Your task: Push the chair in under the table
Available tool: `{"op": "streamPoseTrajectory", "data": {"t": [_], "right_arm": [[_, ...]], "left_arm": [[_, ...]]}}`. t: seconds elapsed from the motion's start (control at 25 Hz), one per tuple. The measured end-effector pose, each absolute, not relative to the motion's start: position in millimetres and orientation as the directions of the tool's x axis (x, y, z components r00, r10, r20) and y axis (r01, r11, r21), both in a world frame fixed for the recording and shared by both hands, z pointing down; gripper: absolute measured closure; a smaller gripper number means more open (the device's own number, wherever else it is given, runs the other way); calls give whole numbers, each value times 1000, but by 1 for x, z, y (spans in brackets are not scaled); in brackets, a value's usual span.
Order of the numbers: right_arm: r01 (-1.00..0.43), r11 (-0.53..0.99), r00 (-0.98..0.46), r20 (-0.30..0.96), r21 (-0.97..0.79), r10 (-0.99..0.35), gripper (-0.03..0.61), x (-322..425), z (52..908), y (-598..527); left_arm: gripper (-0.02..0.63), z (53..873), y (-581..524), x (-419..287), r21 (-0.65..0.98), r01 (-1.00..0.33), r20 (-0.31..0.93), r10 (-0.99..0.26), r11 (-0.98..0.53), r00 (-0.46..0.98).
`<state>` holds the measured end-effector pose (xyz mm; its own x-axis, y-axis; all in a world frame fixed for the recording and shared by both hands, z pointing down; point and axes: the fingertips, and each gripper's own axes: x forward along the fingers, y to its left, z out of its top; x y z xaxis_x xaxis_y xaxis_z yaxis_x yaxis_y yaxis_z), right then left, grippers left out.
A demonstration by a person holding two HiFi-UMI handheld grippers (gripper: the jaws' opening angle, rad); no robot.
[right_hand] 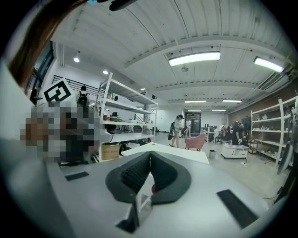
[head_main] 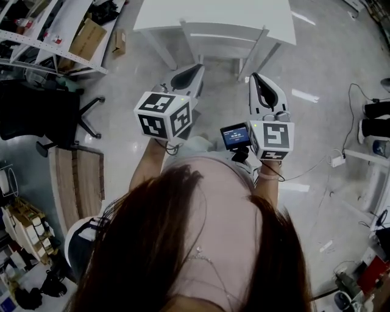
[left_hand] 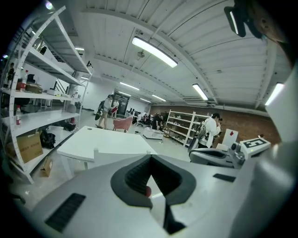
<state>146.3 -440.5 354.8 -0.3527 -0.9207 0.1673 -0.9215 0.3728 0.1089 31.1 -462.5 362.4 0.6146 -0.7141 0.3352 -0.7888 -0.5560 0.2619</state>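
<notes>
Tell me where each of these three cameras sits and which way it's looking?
Head view: on the person's head, looking steeply down at table and chair; shows hair, left gripper and right gripper.
Left gripper view: on the left gripper, looking along its shut jaws toward the table; the right gripper shows at right.
Right gripper view: on the right gripper, looking along its shut jaws toward the table; the left gripper's marker cube shows at left.
Shared: both gripper views show the table and shelves.

The left gripper (head_main: 195, 69) and right gripper (head_main: 255, 77) are pointing toward the white chair (head_main: 223, 41), which is standing tucked at the white tabletop's (head_main: 177, 13) near edge.
</notes>
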Motion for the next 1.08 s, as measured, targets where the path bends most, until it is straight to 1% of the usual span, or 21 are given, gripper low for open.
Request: {"op": "streamPoseTrajectory", "data": {"t": [0.2, 0.6, 1.08], "right_arm": [[-933, 342, -321, 171, 111, -931, 557, 133, 353, -446], [-950, 297, -279, 166, 94, -946, 557, 148, 350, -454], [-947, 313, -300, 161, 66, -940, 557, 179, 351, -472]], "left_arm": [[606, 363, -472, 17, 273, -768, 334, -691, -580, 641], [606, 372, -486, 21, 304, -740, 327, -664, -600, 672], [606, 377, -500, 45, 342, -740, 305, -677, -579, 670]]}}
